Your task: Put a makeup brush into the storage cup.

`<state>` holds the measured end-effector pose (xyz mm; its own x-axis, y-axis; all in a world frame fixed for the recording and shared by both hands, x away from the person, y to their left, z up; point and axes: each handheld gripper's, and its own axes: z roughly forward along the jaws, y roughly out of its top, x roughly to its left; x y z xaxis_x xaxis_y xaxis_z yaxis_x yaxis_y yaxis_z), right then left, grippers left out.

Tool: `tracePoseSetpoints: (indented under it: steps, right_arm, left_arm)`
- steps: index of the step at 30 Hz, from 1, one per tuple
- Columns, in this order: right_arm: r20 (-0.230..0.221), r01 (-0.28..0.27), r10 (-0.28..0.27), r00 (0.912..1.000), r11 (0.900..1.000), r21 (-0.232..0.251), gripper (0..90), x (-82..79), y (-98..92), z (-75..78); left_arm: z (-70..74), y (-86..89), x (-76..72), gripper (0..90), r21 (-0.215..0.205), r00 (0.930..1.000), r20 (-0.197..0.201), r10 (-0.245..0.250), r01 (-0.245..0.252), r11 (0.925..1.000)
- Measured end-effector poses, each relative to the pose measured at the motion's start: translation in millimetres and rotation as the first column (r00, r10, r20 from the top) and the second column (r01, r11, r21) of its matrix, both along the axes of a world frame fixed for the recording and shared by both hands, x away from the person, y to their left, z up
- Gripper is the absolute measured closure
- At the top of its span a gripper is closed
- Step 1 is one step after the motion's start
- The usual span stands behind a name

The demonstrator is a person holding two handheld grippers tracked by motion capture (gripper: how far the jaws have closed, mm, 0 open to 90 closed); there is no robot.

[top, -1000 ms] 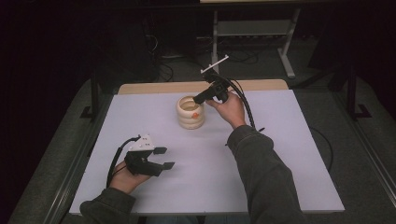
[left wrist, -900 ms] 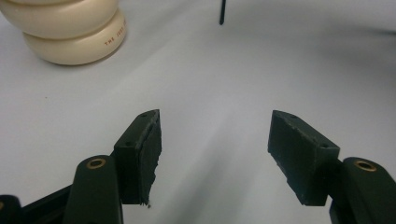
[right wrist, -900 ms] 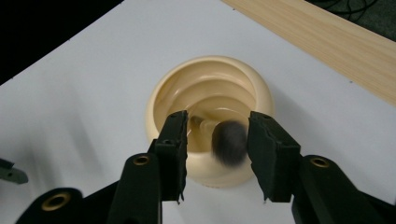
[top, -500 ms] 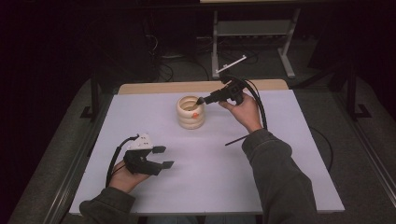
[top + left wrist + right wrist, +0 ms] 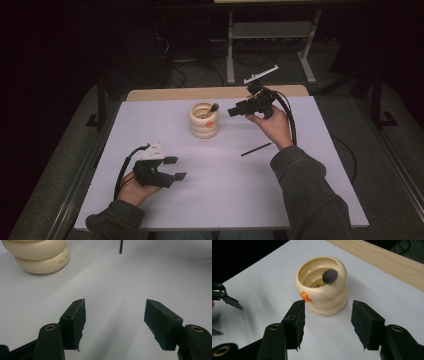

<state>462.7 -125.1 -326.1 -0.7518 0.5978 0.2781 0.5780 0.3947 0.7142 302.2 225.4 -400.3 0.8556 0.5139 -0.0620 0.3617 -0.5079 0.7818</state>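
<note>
A cream ribbed holder [image 5: 204, 121] [image 5: 322, 285] [image 5: 37, 255] stands at the back middle of the white table, with a small orange knob [image 5: 305, 296] on its rim. A brush with a grey tuft [image 5: 330, 276] [image 5: 213, 107] leans inside it. My right gripper [image 5: 235, 111] [image 5: 327, 323] hovers open just right of the holder, pointing at it, nothing between its jaws. A thin black stick [image 5: 256, 149] [image 5: 121, 246] lies on the table under the right forearm. My left gripper [image 5: 175, 168] [image 5: 115, 322] rests open near the front left, empty.
The white table [image 5: 220, 190] has a wooden strip [image 5: 210, 93] along its far edge. Beyond it stand a metal stand [image 5: 270, 45] and cables on a dark floor. Each gripper trails a black cable [image 5: 287, 107].
The right gripper has drawn back to the right, away from the holder, and now stands open. The brush stays in the holder. The left gripper has not moved.
</note>
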Motion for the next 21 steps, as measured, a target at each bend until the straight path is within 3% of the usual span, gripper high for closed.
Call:
tracePoseSetpoints:
  steps: [10,21]
  right_arm:
    - [0.027,-0.007,0.006,0.9996,1.0,0.029,41.2,-18.2,-16.3,-0.5]
    - [0.038,-0.001,0.0,0.9993,1.0,0.004,38.5,-40.5,-36.5,-5.7]
  left_arm:
    - [2.0,0.7,-0.2,33.5,0.004,1.0,0.003,0.002,-0.002,1.0]
    - [2.7,-0.8,-0.8,32.9,0.002,1.0,0.004,0.004,-0.004,1.0]
